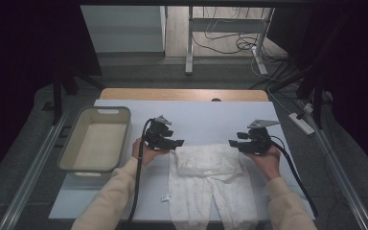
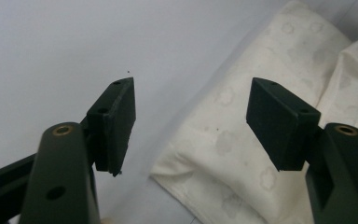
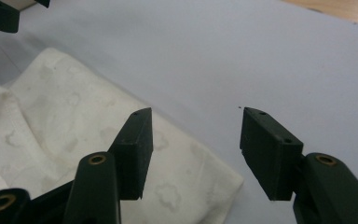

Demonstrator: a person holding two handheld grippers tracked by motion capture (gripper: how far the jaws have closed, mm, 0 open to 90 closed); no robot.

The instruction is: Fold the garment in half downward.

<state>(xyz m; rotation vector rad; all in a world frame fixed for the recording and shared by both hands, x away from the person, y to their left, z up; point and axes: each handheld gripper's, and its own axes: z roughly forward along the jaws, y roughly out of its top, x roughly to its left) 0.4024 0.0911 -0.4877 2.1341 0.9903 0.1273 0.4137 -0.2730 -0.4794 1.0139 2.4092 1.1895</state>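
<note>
Cut off and hidden parts

The garment's (image 1: pixel 206 187) legs ran past the bottom edge; a small white tag (image 1: pixel 165 197) was too small to read.

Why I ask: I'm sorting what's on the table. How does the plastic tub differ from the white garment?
The tub is a stiff, grey, walled box, standing at the table's left with nothing in it; the garment is soft, cream cloth with a faint print, lying flat. The tub sits apart from both grippers, while the garment lies between the left gripper and the right gripper, its top part folded down over itself. Both rest on the same pale sheet.
</note>
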